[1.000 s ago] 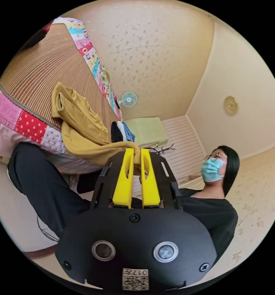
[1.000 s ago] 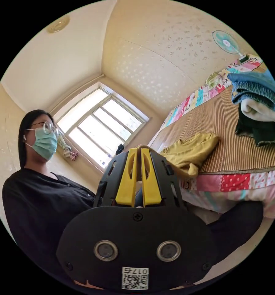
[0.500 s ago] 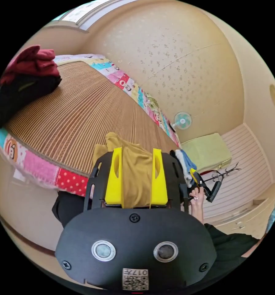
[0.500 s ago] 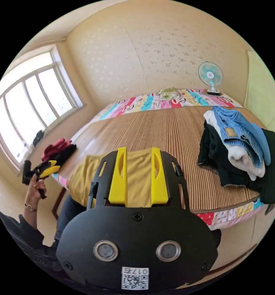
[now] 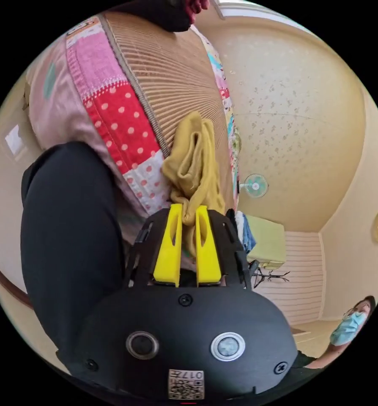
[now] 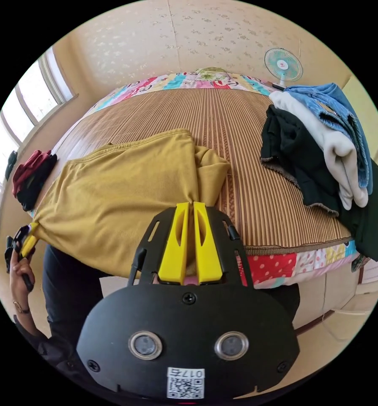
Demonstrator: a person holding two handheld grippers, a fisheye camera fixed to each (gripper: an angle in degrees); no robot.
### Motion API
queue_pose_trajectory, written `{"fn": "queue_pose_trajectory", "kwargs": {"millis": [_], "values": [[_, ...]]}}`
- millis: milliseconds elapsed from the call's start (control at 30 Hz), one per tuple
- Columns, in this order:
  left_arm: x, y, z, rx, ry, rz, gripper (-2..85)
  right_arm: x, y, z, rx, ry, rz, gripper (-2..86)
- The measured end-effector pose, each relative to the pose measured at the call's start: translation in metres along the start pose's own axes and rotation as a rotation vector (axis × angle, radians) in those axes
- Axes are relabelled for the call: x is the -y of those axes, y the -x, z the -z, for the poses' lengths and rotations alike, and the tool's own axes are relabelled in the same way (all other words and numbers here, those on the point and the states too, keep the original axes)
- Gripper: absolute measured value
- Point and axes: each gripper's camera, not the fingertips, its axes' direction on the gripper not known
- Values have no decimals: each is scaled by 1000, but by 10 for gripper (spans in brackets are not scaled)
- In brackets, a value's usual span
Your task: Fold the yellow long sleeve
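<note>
The yellow long sleeve point(image 6: 125, 186) lies spread over the near edge of the striped mat point(image 6: 239, 127), its body stretched between both grippers. My right gripper point(image 6: 188, 206) is shut on one corner of the cloth. My left gripper point(image 6: 28, 241) shows at the far left of the right gripper view, held in a hand and pinching the opposite corner. In the left gripper view the yellow long sleeve point(image 5: 195, 163) appears bunched at the bed's edge, and my left gripper point(image 5: 188, 208) is shut on it.
A pile of folded clothes point(image 6: 324, 139), blue, white and black, sits on the mat's right side. Dark red and black garments point(image 6: 30, 177) lie at the left edge. A patchwork quilt point(image 6: 282, 264) hangs below the mat. A fan point(image 6: 283, 64) stands behind. The person's dark trouser leg point(image 5: 66, 237) is beside the bed.
Both grippers stood open over the shirt half a second ago; now each is shut on a corner and the cloth is pulled out wide between them.
</note>
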Motion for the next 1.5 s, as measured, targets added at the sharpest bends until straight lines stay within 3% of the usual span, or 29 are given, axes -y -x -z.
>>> {"fn": "queue_pose_trajectory", "kwargs": {"millis": [100, 167, 233, 333, 400, 467, 567, 667, 767, 800, 867, 1033, 1167, 1200, 1333, 1500], "values": [[-5, -99, -10, 114, -77, -284, 51, -18, -3, -2, 25, -59, -14, 29], [-20, -164, -48, 145, -34, -518, 51, -25, -5, -4, 14, -92, -11, 31], [-58, -225, -116, 97, 137, -782, 51, -29, -11, -3, 24, -94, -11, 35], [-122, -250, -193, 25, 462, -1004, 57, -38, -41, 11, 110, -92, -62, 50], [-155, -244, -216, 20, 589, -1073, 68, -57, -81, 26, 177, -107, -144, 76], [-166, -229, -213, -31, 598, -1060, 76, -76, -114, 36, 226, -110, -188, 93], [-143, -190, -180, -73, 439, -892, 81, -108, -168, 45, 328, -76, -279, 115], [-109, -139, -158, 179, 276, -668, 139, -138, -210, 52, 518, -110, -380, 134], [-91, -94, -191, 295, 466, -539, 163, -155, -232, 51, 687, -102, -431, 161], [-93, -77, -213, 252, 608, -478, 156, -157, -236, 46, 765, -60, -440, 179], [-102, -64, -223, 128, 670, -404, 120, -159, -236, 35, 889, 28, -456, 214], [-154, -118, -219, -124, 819, -516, 67, -162, -231, 15, 1105, 127, -515, 262], [-209, -166, -200, -177, 917, -731, 64, -134, -244, -18, 1626, -4, -585, 232], [-221, -179, -186, -143, 863, -812, 64, -118, -247, -10, 1656, -51, -515, 223], [-233, -219, -126, -130, 635, -1080, 49, -57, -264, 65, 1565, -287, -202, 200], [-235, -224, -93, -96, 535, -1194, 64, 14, -354, 212, 1378, -773, 64, 169]]}}
